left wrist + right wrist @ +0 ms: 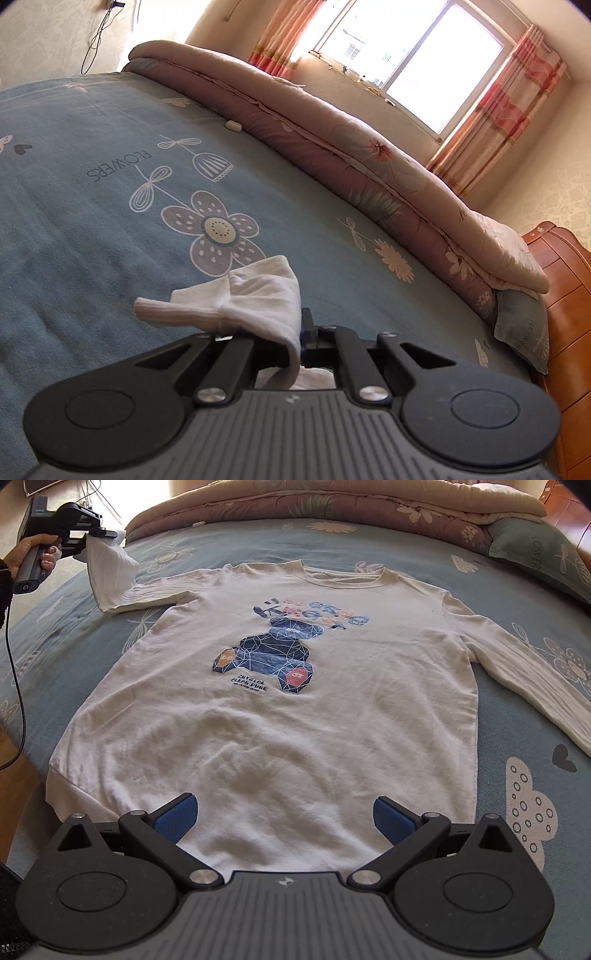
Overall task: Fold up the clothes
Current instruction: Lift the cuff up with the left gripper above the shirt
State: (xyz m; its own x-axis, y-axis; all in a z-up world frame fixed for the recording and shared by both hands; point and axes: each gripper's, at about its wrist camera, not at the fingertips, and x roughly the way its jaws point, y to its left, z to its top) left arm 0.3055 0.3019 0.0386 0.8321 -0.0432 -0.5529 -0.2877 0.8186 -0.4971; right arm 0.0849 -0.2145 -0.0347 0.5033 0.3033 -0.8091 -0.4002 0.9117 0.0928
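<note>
A white long-sleeved shirt (288, 709) with a dark blue bear print lies flat, front up, on the blue flowered bed sheet (480, 738). My left gripper (295, 332) is shut on the cuff of the shirt's left-hand sleeve (255, 295); the cloth drapes over its fingers. In the right wrist view that gripper (105, 535) holds the sleeve (110, 576) lifted above the bed at the far left, with a hand on its handle. My right gripper (284, 812) hovers open above the shirt's hem, its blue pads (177, 816) wide apart with nothing gripped. The other sleeve (535, 679) lies stretched out to the right.
A rolled brownish quilt (351, 147) runs along the far side of the bed, with a pillow (535, 554) at its right end. A wooden headboard (561, 295) stands beyond. A black cable (14, 657) hangs from the left gripper over the bed's left edge. A window (406, 48) with curtains lies behind.
</note>
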